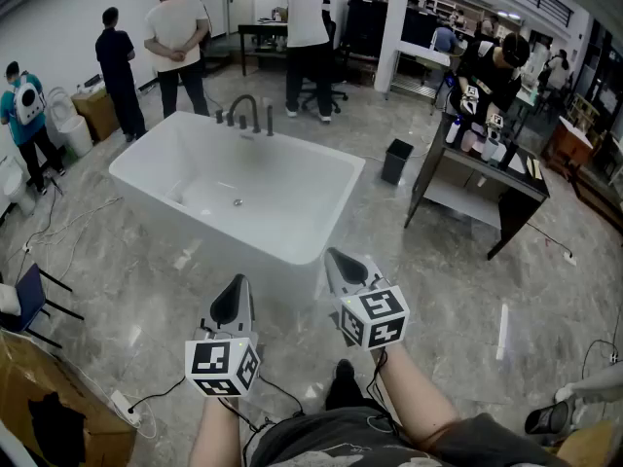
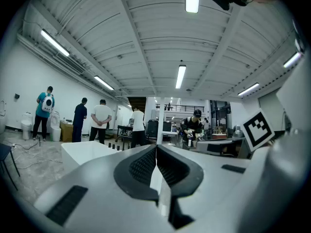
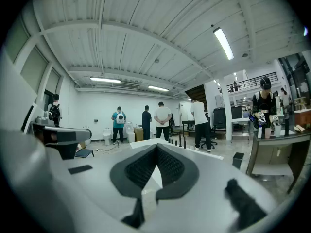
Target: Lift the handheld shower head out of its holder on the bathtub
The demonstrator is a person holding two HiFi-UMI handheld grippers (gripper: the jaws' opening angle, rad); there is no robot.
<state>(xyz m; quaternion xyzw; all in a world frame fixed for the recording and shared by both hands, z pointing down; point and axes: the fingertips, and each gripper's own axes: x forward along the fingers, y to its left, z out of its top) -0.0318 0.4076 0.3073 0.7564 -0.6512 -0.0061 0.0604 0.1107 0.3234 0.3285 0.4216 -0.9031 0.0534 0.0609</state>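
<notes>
A white freestanding bathtub [image 1: 292,232] stands mid-floor ahead of me. On its far rim is a black tap set with an arched spout [image 1: 243,105]. The slim upright piece at that set's right end looks like the handheld shower head [image 1: 270,121] in its holder. Both grippers hover short of the tub's near wall, far from the taps. My left gripper [image 1: 237,282] is shut and empty; my right gripper [image 1: 336,256] is shut and empty too. In the left gripper view the left gripper [image 2: 156,147] points over the tub [image 2: 82,149]. In the right gripper view the right gripper [image 3: 156,147] faces the taps [image 3: 182,141].
Several people stand beyond the tub [image 1: 175,42]. A black bin [image 1: 396,161] and a black table [image 1: 482,178] with bottles are on the right. Cables [image 1: 58,227] trail over the floor at left, near a blue chair [image 1: 29,295] and a cardboard box [image 1: 49,397].
</notes>
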